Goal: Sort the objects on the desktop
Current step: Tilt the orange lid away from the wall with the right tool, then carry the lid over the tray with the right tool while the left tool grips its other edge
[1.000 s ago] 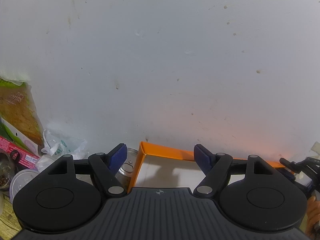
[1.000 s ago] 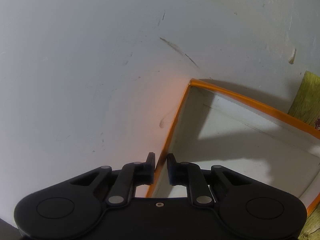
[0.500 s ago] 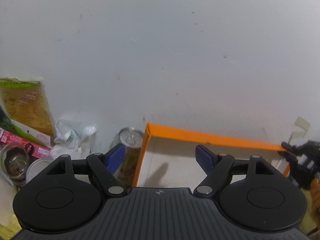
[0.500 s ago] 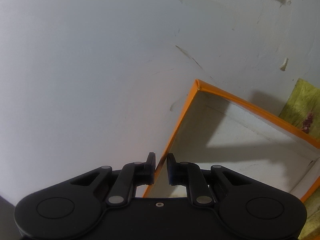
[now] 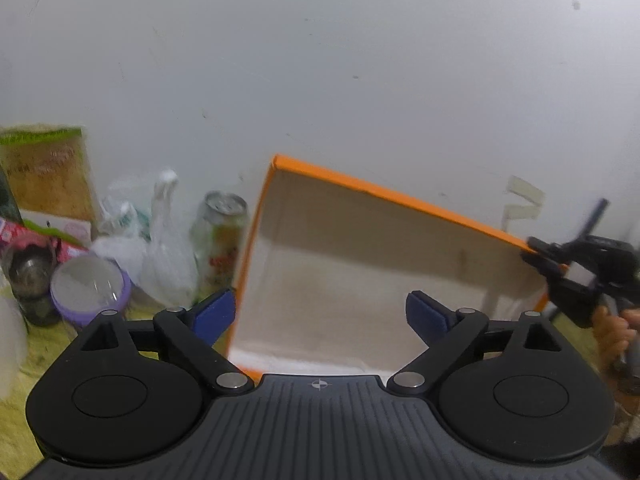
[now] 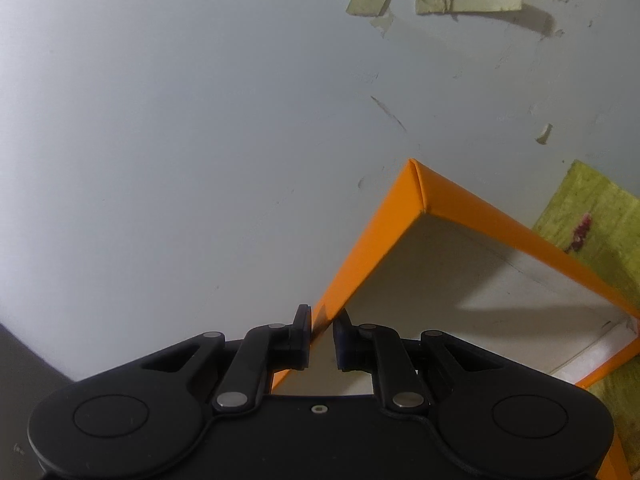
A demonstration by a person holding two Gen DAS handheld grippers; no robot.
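- Your left gripper (image 5: 320, 314) is hanging with its jaws wide apart and holding nothing; its blue pads are now framing the near left part of the orange box (image 5: 360, 280), where a second ago they were showing only a sliver of it.
- Your right gripper (image 6: 322, 332) is keeping its jaws clamped on the orange box's (image 6: 440, 280) wall, one pad outside and one inside, just as it was a second ago.
- The box is tipping: in the left wrist view its back rim is now slanting down toward the right, and more of the pale, empty interior is showing than half a second ago. You are lifting or dragging it by that wall, I judge, and pulling it out from the wall behind.
- From the left wrist view your right gripper (image 5: 576, 276) is showing at the box's far right corner, gripping the rim.
- Left of the box, toward the worktop's left edge, a drink can (image 5: 218, 236) is standing just beside the box's left wall, then a white plastic bag (image 5: 160, 248), then a purple lidded cup (image 5: 90, 290) nearer you. They are blurred with motion.
- For the sorting, this means the box is being readied as the container, I judge, and nothing is in it yet. Mind the can: it is standing close enough to be knocked over by the swinging box.
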